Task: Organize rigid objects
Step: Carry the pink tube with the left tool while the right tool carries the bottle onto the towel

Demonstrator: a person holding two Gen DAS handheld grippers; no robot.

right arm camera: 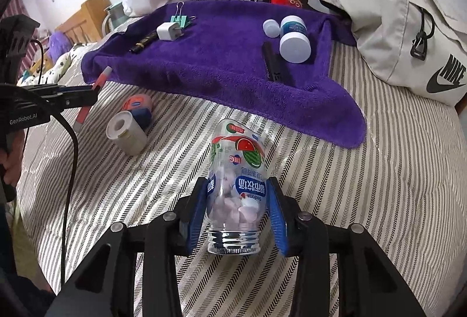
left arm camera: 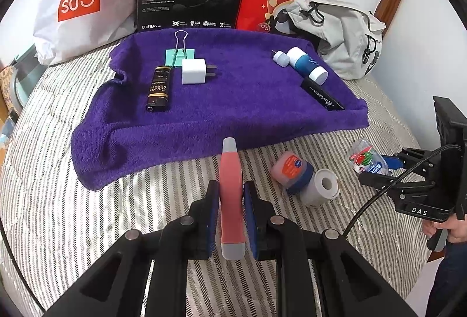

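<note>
Left wrist view: the right claw (left arm camera: 388, 168) is half cut off at the frame edge; the clear plastic candy bottle (left arm camera: 366, 159) shows only partly there.
Left claw (left arm camera: 230, 209): closed on a pink-and-grey pen-shaped tool (left arm camera: 230, 188), above the striped bedspread (left arm camera: 58, 171).
Right claw (right arm camera: 238, 212): clamped on the bottle (right arm camera: 238, 171), near the purple towel (right arm camera: 233, 69).

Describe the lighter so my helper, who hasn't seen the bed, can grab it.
On the purple towel, look in the left group of items. The lighter lies in front of the teal binder clip, left of the white charger plug. It alone is slim, black with gold lettering.
</note>
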